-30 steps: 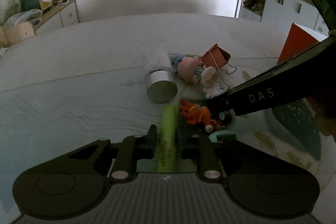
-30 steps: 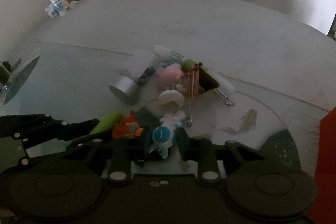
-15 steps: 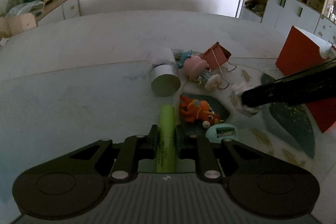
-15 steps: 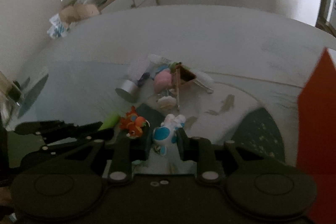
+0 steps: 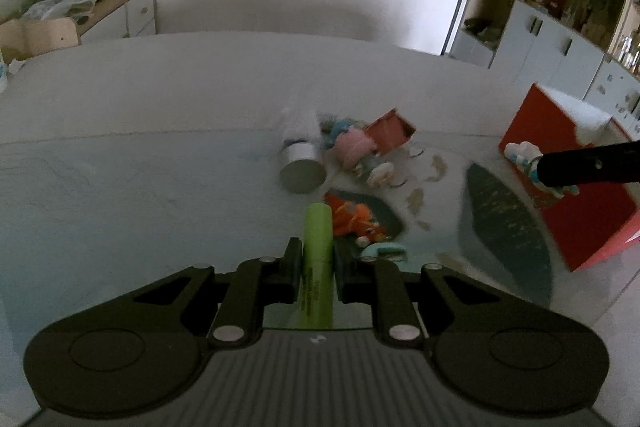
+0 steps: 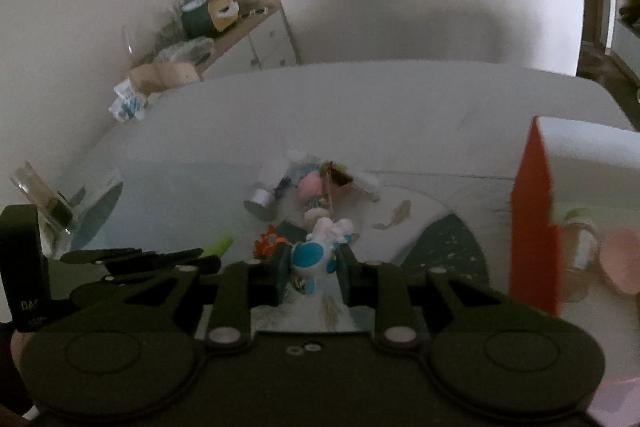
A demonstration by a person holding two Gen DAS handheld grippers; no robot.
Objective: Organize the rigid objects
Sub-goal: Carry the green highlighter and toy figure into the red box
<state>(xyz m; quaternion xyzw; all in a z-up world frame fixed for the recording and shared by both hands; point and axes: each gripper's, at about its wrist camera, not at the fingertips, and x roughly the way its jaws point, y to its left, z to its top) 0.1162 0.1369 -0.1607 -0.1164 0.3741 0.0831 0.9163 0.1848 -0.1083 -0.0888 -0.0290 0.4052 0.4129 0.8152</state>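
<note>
My left gripper (image 5: 316, 255) is shut on a lime green tube (image 5: 318, 259) that sticks forward above the table. In the right wrist view my right gripper (image 6: 314, 263) is shut on a blue and white toy figure (image 6: 320, 251); the left wrist view shows that toy (image 5: 524, 157) held up in front of the red box (image 5: 568, 179). On the table remains a pile: a silver-capped white cylinder (image 5: 300, 163), a pink toy (image 5: 354, 145), a brown binder clip (image 5: 390, 129), an orange toy (image 5: 352, 223) and a small teal piece (image 5: 384, 251).
The red box (image 6: 534, 211) stands at the table's right side, with pink items (image 6: 616, 259) seen past it. A clear container (image 6: 36, 203) stands at the table's left edge. A cluttered sideboard (image 5: 96, 7) and cupboards (image 5: 560, 43) lie beyond the table.
My right gripper has lifted the blue and white toy off the pile and carried it right, up to the red box. My left gripper has risen a little with the green tube.
</note>
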